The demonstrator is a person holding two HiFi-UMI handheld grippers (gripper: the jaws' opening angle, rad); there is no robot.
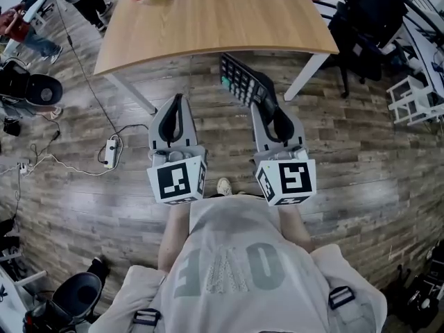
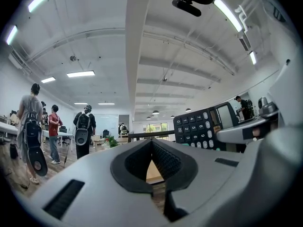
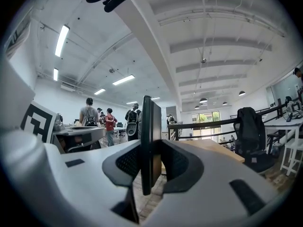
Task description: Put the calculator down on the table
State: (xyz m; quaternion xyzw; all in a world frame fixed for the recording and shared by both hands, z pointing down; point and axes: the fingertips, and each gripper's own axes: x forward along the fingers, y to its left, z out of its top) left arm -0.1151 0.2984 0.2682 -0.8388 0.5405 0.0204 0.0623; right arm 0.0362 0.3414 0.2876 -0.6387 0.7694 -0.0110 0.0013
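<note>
The calculator [image 1: 239, 80] sits in the upper centre of the head view, clamped in the right gripper [image 1: 266, 104]. It hangs over the plank floor [image 1: 347, 172], just below the near edge of the pale wooden bench [image 1: 208, 19], and no part of it rests on the bench.

In the right gripper view the calculator [image 3: 149, 122] stands edge-on as a thin dark slab in the middle of the frame. The right gripper [image 3: 150, 148] has its 2 jaws closed partway, with the ribbed pads pressed on either face of it.

In the left gripper view the calculator [image 2: 203, 126] shows its key side at the right of the frame. It has rows of dark keys with white numerals, among them a "00" key, and a grey display at its upper end. A small orange label sits beside the display, too small to read, and no brand name can be made out.

The left gripper [image 1: 179, 100] is at the centre left of the head view, beside the right one and apart from it. In its own view the left gripper [image 2: 152, 141] has its jaws brought together at the tips with nothing between them.

Each gripper carries a cube with black-and-white square markers, the left cube [image 1: 178, 180] and the right cube [image 1: 286, 179]. Below them, the person's pale shirt [image 1: 229, 262] bears large grey-green letters, seen upside down; I cannot read them with certainty.
</note>
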